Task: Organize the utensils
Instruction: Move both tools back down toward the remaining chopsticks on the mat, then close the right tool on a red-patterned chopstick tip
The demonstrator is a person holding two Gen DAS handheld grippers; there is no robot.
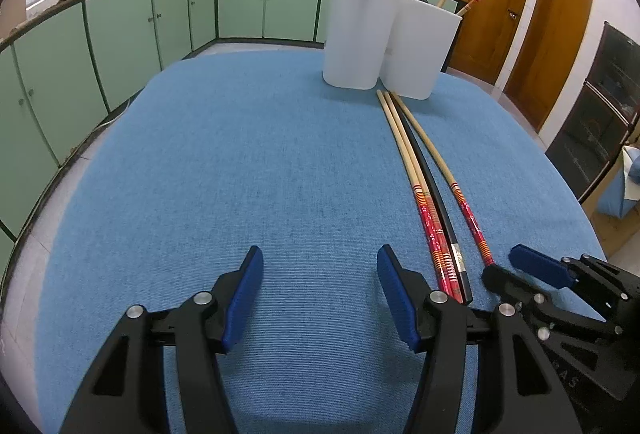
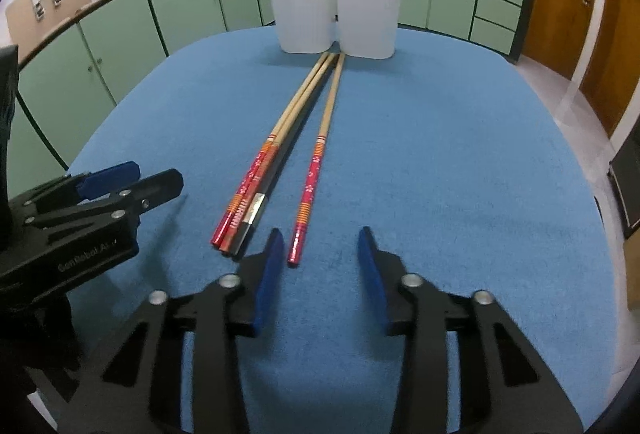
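Several chopsticks lie on the blue cloth: two red-handled bamboo ones bundled with a black chopstick point(image 1: 432, 189) point(image 2: 256, 211), and a single red-handled chopstick point(image 1: 444, 169) point(image 2: 316, 169) apart to the right. Their tips reach a white two-compartment holder point(image 1: 384, 45) point(image 2: 332, 5) holding more chopsticks. My left gripper point(image 1: 320, 258) is open and empty, left of the bundle. My right gripper point(image 2: 320, 238) is open, its jaws either side of the single chopstick's red end. It shows in the left wrist view point(image 1: 508, 268). The left gripper shows in the right wrist view point(image 2: 152, 177).
The blue cloth point(image 1: 240, 153) point(image 2: 460, 153) covers the table, its edges dropping off all round. Green cabinets point(image 1: 120, 33) and a counter with pots stand behind. Wooden doors point(image 1: 560, 33) are at the right.
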